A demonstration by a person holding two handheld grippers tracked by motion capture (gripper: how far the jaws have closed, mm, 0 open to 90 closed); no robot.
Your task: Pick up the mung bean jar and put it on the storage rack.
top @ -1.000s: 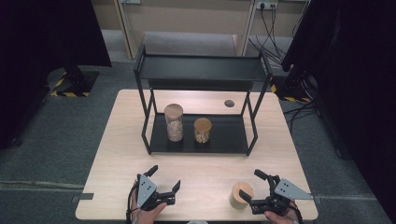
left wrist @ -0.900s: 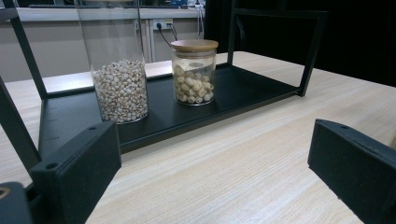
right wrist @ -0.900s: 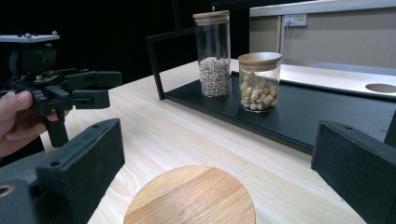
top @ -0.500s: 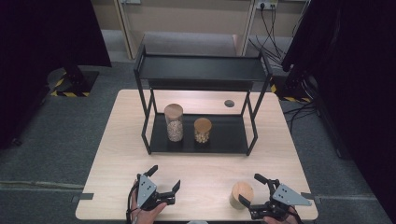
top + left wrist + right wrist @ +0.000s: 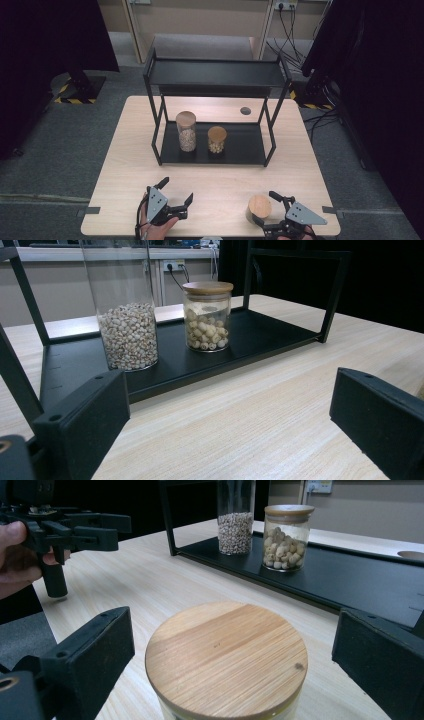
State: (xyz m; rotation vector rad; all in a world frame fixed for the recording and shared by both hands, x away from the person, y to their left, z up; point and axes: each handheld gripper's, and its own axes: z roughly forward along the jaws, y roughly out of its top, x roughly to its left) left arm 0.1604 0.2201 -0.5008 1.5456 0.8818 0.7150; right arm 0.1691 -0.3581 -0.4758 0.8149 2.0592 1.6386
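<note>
At the lower left of the high view, the left tool [image 5: 176, 192] sits low over the pale wooden surface [image 5: 125, 165], its jaws spread wide with nothing between them; a hand [image 5: 159, 227] grips it from the bottom edge of the frame. In the left gripper view its two black jaws stand far apart at the bottom corners, and bare surface lies between them, with the black shelf rack [image 5: 260, 335] ahead. On the rack's bottom tray, at the middle of the high view, a tall jar [image 5: 186, 131] of small pale grains stands left of a short jar [image 5: 217, 139] of larger pale seeds, the two near each other but apart. At the lower right of the high view, a third jar with a wooden lid [image 5: 259, 207] stands on the surface, well apart from the rack. The right tool [image 5: 264, 206] is held level at it, jaws spread and flanking the jar on either side. In the right gripper view the lid [image 5: 226, 652] sits centred between the jaws, with gaps on both sides, so neither jaw touches it.
</note>
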